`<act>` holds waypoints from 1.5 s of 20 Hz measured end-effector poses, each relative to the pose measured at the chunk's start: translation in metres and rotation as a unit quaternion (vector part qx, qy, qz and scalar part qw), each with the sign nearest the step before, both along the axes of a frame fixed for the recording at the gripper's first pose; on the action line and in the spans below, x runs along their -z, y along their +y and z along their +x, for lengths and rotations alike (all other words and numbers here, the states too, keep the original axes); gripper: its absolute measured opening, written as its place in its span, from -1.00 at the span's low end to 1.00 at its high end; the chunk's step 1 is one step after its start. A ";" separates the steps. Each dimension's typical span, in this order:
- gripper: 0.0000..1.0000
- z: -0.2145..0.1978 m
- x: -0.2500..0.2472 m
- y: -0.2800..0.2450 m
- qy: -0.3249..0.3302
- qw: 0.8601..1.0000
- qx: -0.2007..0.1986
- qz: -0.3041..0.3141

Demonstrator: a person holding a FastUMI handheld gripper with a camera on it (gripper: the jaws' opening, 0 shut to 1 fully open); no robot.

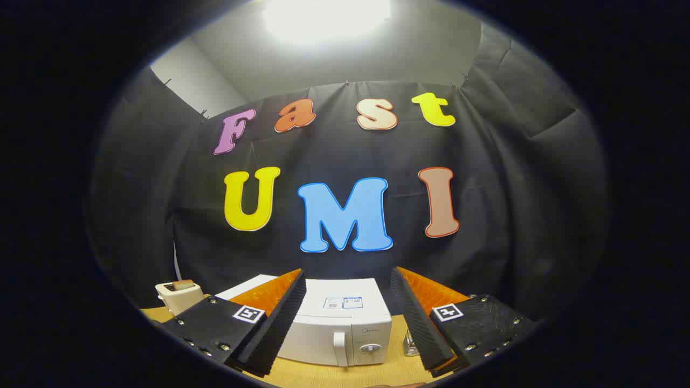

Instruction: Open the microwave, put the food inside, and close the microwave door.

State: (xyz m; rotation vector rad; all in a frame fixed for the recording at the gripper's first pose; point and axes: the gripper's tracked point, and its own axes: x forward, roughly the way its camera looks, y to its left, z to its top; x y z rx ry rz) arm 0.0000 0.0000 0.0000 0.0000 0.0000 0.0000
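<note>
Now the gripper is wide open and holds nothing.
Just ahead, between the two fingers, a white box-shaped microwave sits on the light wooden table with its door shut, handle and round knob facing us. A small cream toaster stands near the table's left edge. A little shiny metal thing stands right of the microwave; I cannot tell what it is.

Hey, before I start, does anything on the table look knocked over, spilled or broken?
Nothing stands out. The microwave sits upright on the wooden table with its door shut, just beyond the open gripper, whose fingers hold nothing. A toaster stands upright to its left, and a small metal object to its right is too hidden to judge.
</note>
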 end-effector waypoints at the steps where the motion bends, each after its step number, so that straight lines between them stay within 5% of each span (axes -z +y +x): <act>1: 0.95 0.001 0.001 -0.001 0.000 1.000 0.002 -0.001; 22: 0.95 -0.036 -0.005 0.029 -0.011 0.999 -0.037 -0.020; 30: 0.96 -0.070 0.051 0.026 0.021 0.997 -0.075 -0.015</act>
